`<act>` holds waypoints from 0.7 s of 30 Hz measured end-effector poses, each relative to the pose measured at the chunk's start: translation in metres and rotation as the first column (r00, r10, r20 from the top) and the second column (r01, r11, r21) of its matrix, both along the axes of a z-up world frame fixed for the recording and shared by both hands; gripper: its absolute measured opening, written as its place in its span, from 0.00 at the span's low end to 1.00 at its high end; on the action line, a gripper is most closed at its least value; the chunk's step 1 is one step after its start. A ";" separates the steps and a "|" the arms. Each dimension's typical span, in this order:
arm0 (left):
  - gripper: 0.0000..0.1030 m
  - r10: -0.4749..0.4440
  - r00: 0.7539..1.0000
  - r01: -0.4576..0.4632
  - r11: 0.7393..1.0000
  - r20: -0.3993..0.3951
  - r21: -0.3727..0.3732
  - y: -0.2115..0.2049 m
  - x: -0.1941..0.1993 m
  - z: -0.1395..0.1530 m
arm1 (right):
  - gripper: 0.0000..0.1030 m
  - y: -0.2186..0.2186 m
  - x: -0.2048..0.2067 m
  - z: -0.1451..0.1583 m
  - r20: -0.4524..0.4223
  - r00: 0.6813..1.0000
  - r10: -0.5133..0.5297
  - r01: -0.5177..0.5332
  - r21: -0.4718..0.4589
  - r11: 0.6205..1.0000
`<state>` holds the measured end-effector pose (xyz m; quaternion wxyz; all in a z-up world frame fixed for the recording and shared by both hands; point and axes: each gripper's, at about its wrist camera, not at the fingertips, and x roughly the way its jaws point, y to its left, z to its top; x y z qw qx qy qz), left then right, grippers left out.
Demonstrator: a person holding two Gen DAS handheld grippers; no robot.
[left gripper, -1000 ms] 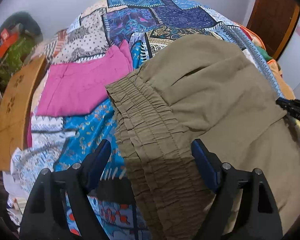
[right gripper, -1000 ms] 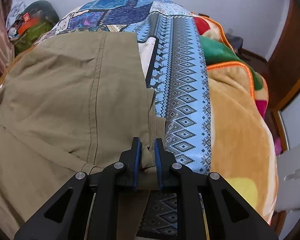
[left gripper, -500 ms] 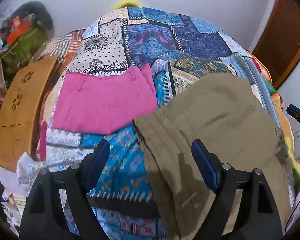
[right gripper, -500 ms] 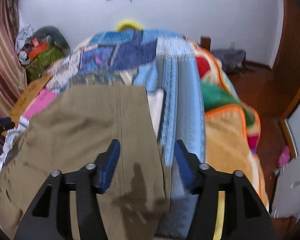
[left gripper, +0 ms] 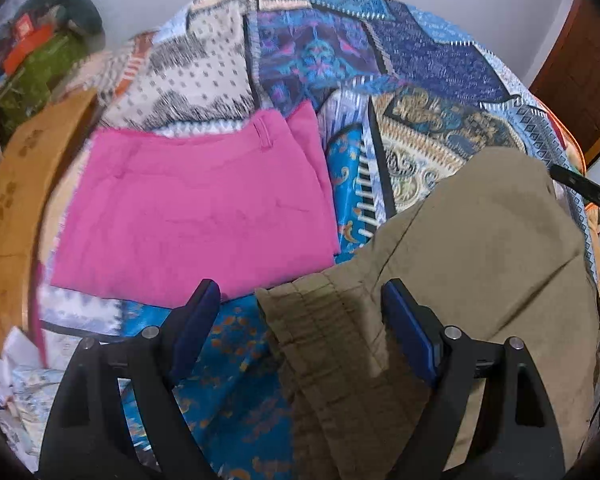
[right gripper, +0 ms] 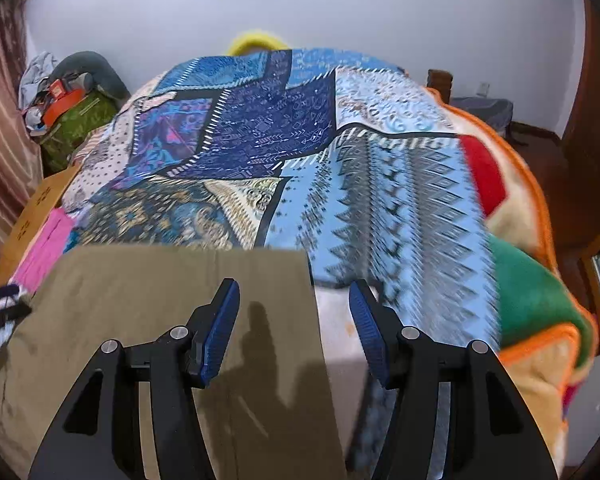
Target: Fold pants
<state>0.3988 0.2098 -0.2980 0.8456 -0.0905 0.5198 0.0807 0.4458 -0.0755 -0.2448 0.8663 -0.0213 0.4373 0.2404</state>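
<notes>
- Patchwork bedspread (right gripper: 260, 128) covers the bed; folded olive pants (left gripper: 480, 248) lie on it.
- Left claw (left gripper: 300, 320) gapes wide above their gathered waistband, gripping nothing.
- Right claw (right gripper: 294, 332) hangs parted, empty, over their edge.
- Pink pants (left gripper: 196, 216) lie folded just beside.

- pants (left gripper: 480, 248): plain olive-khaki, one flat tone.
- folded garment (left gripper: 196, 216): solid bright pink.
- bedspread (right gripper: 300, 128): patchwork of blues, with navy geometric panels, a light blue band of grey diamonds, cream with dark dots, gold-and-teal paisley.
- blanket (right gripper: 532, 304): plush beige, with red and green patches and orange trim.
- left gripper (left gripper: 300, 304), right gripper (right gripper: 294, 300): black, with blue pads (right gripper: 220, 328).
- board (left gripper: 16, 184): tan.
- wall (right gripper: 380, 12): pale grey-white.
</notes>
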 end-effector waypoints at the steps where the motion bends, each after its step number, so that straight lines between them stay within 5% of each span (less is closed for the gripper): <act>1: 0.82 0.002 1.000 -0.002 1.000 0.001 -0.009 0.001 0.001 -0.004 | 0.51 0.005 0.007 -0.005 -0.010 1.000 -0.001 0.001 -0.011 1.000; 6: 0.77 0.024 0.999 -0.022 0.998 0.036 -0.053 0.004 -0.001 -0.008 | 0.33 0.019 0.016 -0.023 0.001 1.000 0.001 -0.001 -0.030 1.000; 7: 0.68 0.016 0.999 -0.014 0.998 0.039 -0.060 0.003 -0.001 -0.008 | 0.16 0.021 0.014 -0.023 0.007 1.000 0.013 -0.012 -0.030 0.999; 8: 0.57 0.003 0.999 0.000 0.997 0.045 -0.071 0.001 -0.002 -0.006 | 0.10 0.023 0.014 -0.022 0.008 1.000 0.018 -0.018 -0.035 0.999; 12: 0.50 -0.029 0.998 0.029 0.999 0.053 0.014 -0.010 -0.004 0.007 | 0.04 0.028 0.006 -0.014 0.067 0.997 0.021 -0.013 -0.115 0.993; 16: 0.47 -0.032 0.997 0.027 0.997 0.067 0.066 -0.010 -0.009 0.025 | 0.02 0.015 -0.002 0.007 0.116 0.993 -0.012 0.023 -0.093 0.995; 21: 0.47 -0.029 0.988 0.012 0.994 0.150 0.113 -0.015 -0.016 0.075 | 0.02 0.009 -0.008 0.049 0.169 0.985 -0.022 0.042 -0.114 0.993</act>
